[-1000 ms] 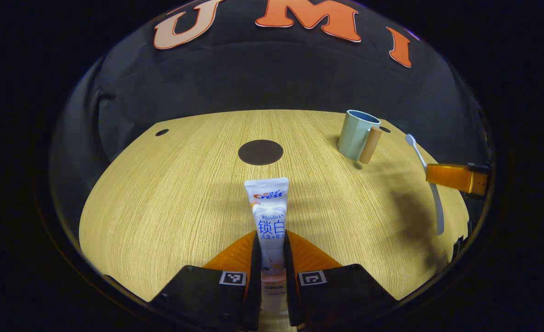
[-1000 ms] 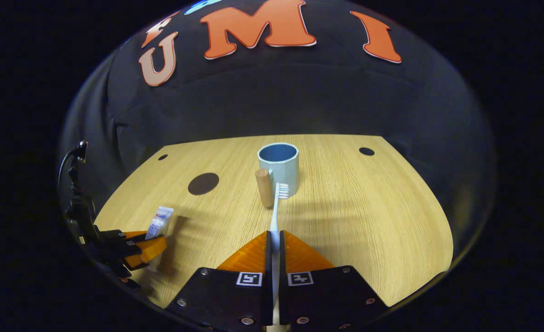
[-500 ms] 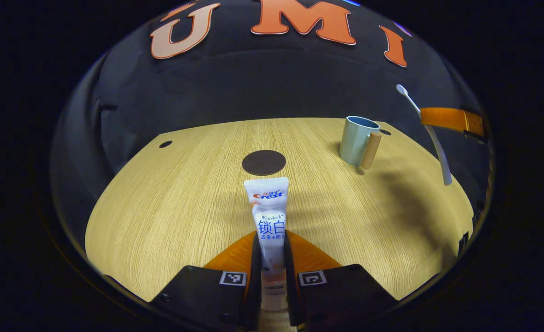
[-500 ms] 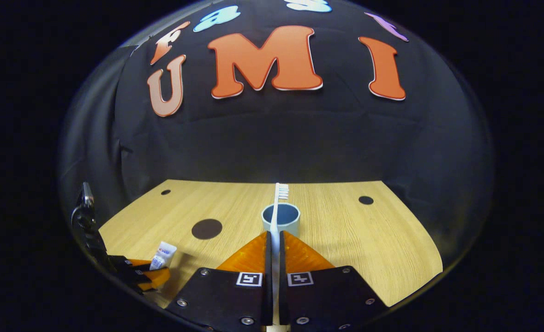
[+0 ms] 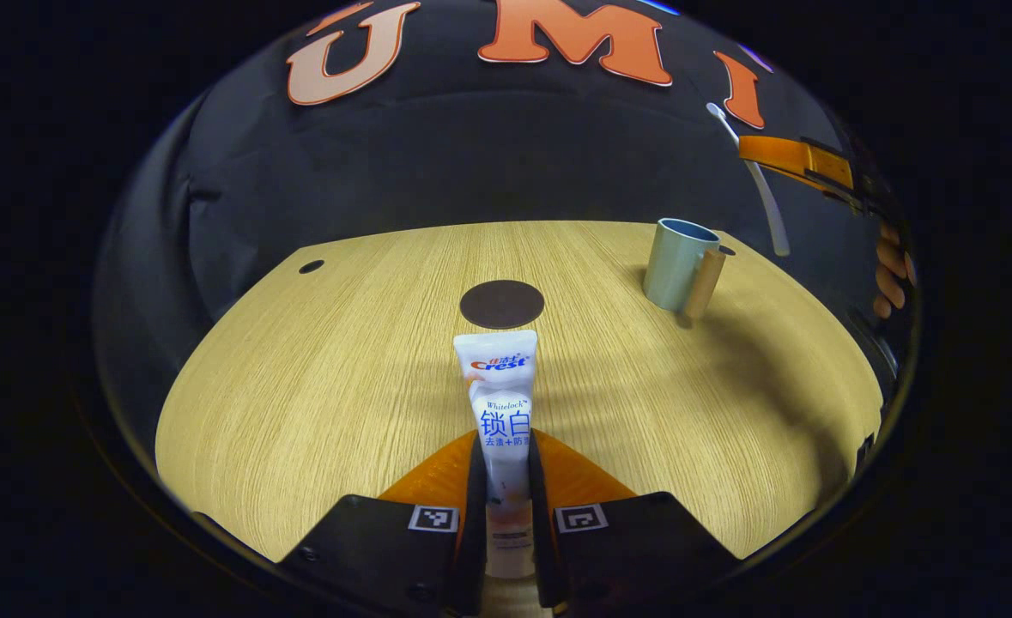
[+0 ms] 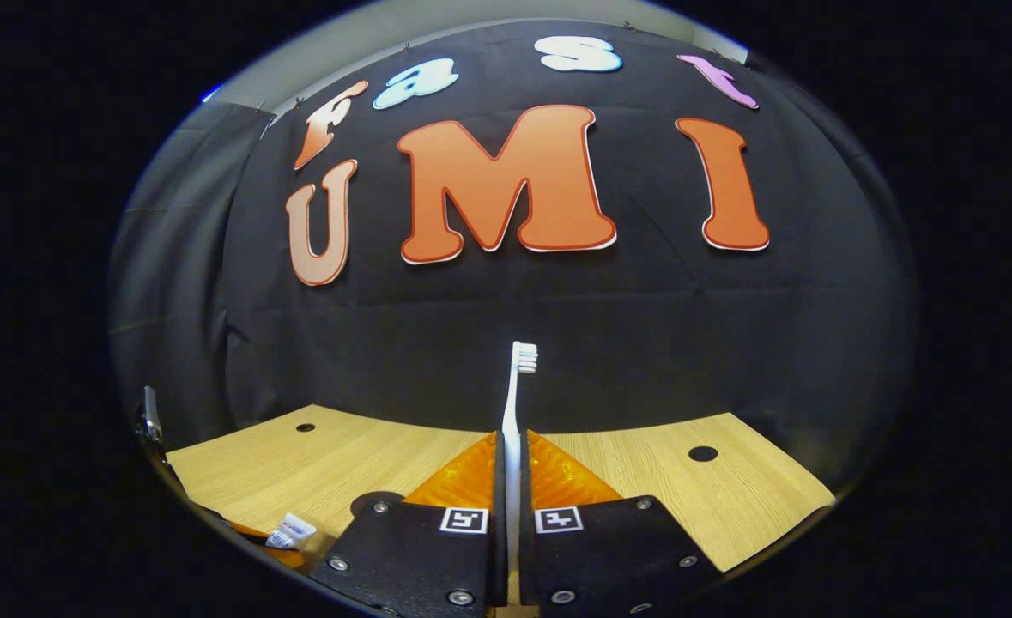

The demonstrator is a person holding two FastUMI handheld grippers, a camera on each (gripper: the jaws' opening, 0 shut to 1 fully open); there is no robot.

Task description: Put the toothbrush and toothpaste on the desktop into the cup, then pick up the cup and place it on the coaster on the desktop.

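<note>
My left gripper (image 5: 502, 446) is shut on a white toothpaste tube (image 5: 499, 386) that points forward low over the wooden desktop (image 5: 317, 378). Beyond it lies the dark round coaster (image 5: 501, 304). A pale green cup (image 5: 679, 264) with a wooden handle stands at the far right. My right gripper (image 6: 512, 446) is shut on a white toothbrush (image 6: 517, 390), bristle end up against the wall. In the left gripper view the right gripper (image 5: 793, 157) holds the toothbrush (image 5: 754, 180) high in the air, above and right of the cup. The toothpaste tube's end (image 6: 291, 531) peeks in low at the left.
Small dark holes (image 5: 310, 267) mark the desktop's far corners, and another hole (image 6: 702, 453) shows at the right. A hand (image 5: 887, 266) grips the right gripper at the far right edge. The dark cloth wall stands just behind the desktop.
The right gripper has risen and tilted upward with the toothbrush; the cup has dropped out of its view. The left gripper has kept almost still with the toothpaste.
</note>
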